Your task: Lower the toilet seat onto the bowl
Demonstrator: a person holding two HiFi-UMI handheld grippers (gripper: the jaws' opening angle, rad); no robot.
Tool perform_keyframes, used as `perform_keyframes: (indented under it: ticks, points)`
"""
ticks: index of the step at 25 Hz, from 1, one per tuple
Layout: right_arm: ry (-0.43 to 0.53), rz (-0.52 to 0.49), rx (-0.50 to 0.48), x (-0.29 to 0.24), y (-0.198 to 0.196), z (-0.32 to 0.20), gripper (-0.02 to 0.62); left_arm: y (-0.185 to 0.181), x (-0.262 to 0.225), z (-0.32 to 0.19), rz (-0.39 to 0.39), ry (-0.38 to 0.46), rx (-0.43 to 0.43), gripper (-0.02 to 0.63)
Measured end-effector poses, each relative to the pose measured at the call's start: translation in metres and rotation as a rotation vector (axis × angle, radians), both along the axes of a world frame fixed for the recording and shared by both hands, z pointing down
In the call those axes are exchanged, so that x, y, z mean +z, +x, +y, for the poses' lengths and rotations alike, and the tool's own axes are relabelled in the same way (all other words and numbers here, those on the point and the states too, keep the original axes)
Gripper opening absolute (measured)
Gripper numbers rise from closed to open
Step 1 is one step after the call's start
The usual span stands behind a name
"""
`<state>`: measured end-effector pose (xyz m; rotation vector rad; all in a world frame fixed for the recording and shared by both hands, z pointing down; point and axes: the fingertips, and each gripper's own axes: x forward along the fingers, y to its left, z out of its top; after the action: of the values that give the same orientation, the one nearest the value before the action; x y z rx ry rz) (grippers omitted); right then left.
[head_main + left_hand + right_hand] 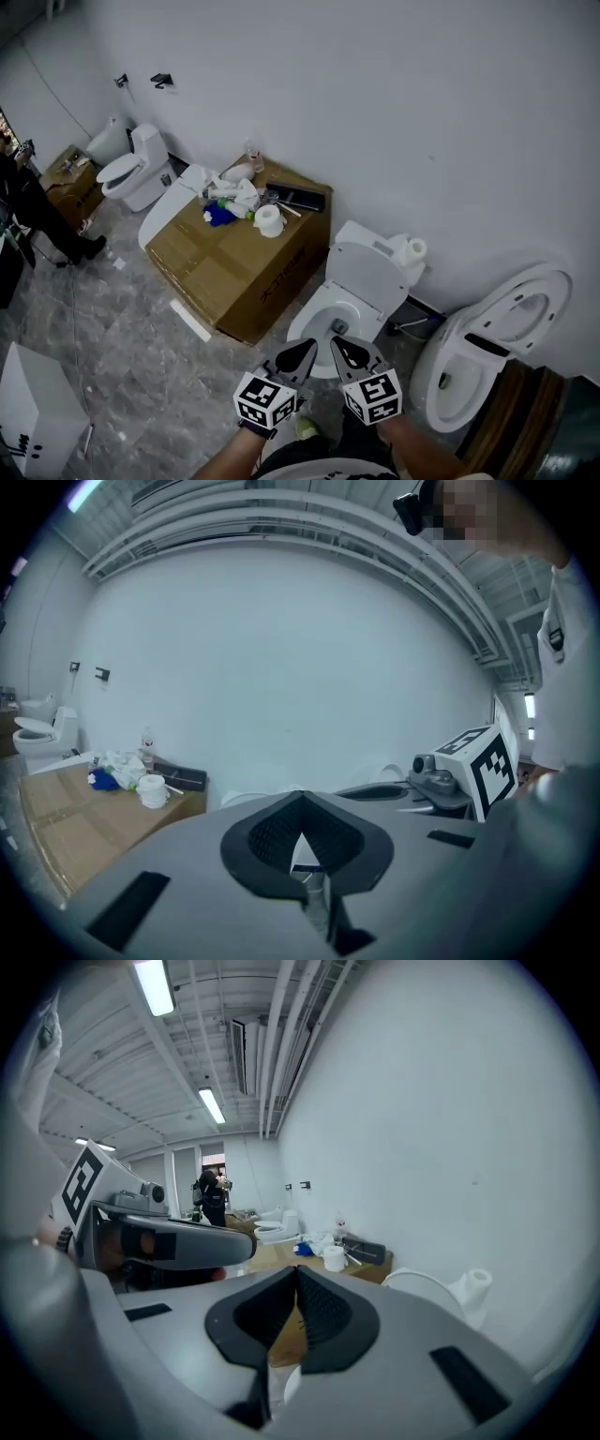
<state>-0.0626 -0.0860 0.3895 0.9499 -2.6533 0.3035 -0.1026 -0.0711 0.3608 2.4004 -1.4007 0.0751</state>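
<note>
A white toilet stands against the wall in the head view, its seat and lid [367,270] raised against the tank and the bowl [317,330] open below. Just in front of the bowl, low in the view, my left gripper [298,354] and right gripper [347,352] hang side by side, clear of the toilet. Both are shut with nothing between the jaws. In the left gripper view the left gripper [300,796] has its tips together. In the right gripper view the right gripper [296,1269] is likewise shut, with the raised lid [427,1288] to its right.
A big cardboard box [234,272] with clutter and a paper roll [269,220] stands left of the toilet. A second toilet [487,342] sits at the right and a third [131,171] far left. A person [37,211] stands at the left edge. A paper roll [415,249] rests on the tank.
</note>
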Motion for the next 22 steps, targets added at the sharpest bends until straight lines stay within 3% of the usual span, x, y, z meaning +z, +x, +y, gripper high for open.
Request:
perform_keyframes:
  ticks: [9,22]
  points:
    - [0.07,-0.073,0.056,-0.076,0.016,-0.016,0.02,0.005,-0.061,-0.008,0.016,0.038,-0.022,0.009]
    - [0.209,-0.099,0.063,-0.15,0.025,-0.031,0.017,0.018,-0.134,-0.034,0.005,0.168,-0.018,0.009]
